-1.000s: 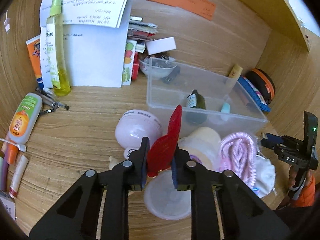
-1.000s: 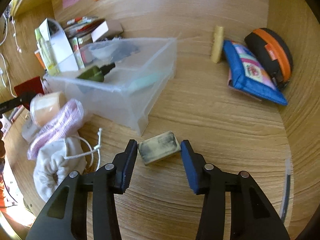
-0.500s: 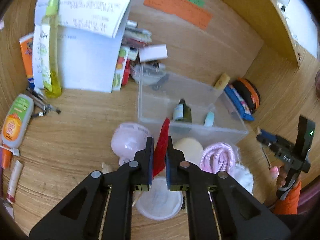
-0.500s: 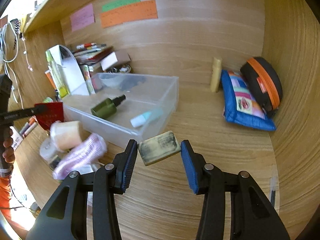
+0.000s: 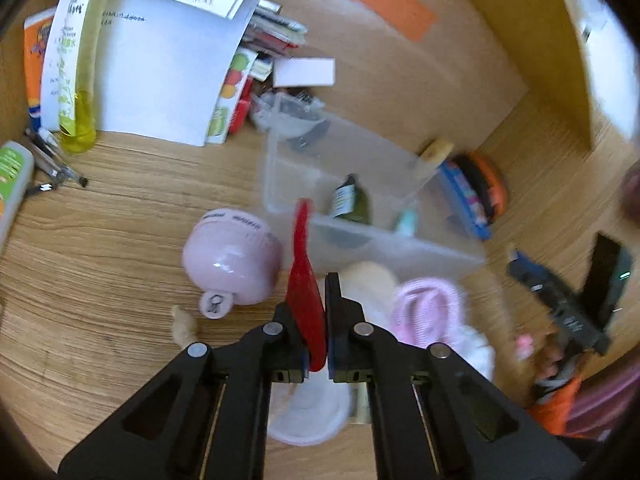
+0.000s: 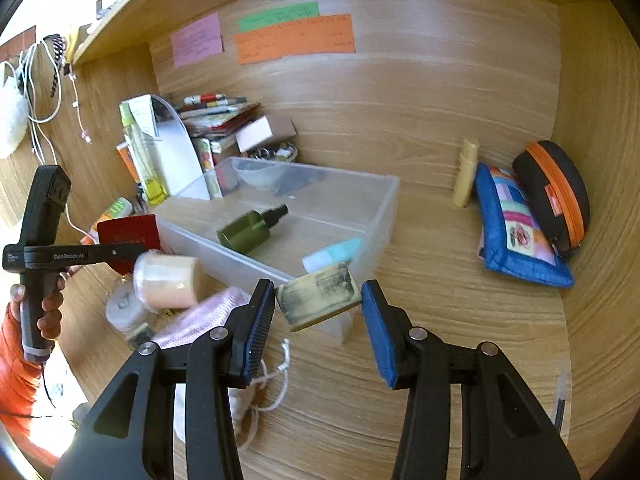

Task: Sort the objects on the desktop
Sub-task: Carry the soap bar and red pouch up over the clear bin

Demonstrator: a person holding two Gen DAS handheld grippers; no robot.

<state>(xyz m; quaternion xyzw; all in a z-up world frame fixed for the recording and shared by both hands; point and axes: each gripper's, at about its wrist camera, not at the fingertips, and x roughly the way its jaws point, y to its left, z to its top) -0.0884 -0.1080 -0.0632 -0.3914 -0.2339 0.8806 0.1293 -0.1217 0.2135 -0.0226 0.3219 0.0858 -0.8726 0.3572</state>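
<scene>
A cluttered wooden desk [image 5: 100,220] is seen from the left wrist; the left gripper [image 5: 316,320] is clamped on a thin red card [image 5: 304,280], with the clear bin [image 5: 400,240] at 1 o'clock. From the right wrist, the right gripper [image 6: 318,304] is clamped on a smudged eraser block [image 6: 318,298], bin [image 6: 372,208] at 12 o'clock. Both items are best carried clear over the rim before release.

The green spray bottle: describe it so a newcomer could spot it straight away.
Find the clear plastic bin in the middle of the wooden desk. Inside it lies the green spray bottle on its side, black nozzle towards the back wall. Its only binmate, a small pale turquoise bottle, is far lighter and has no black top.
</scene>
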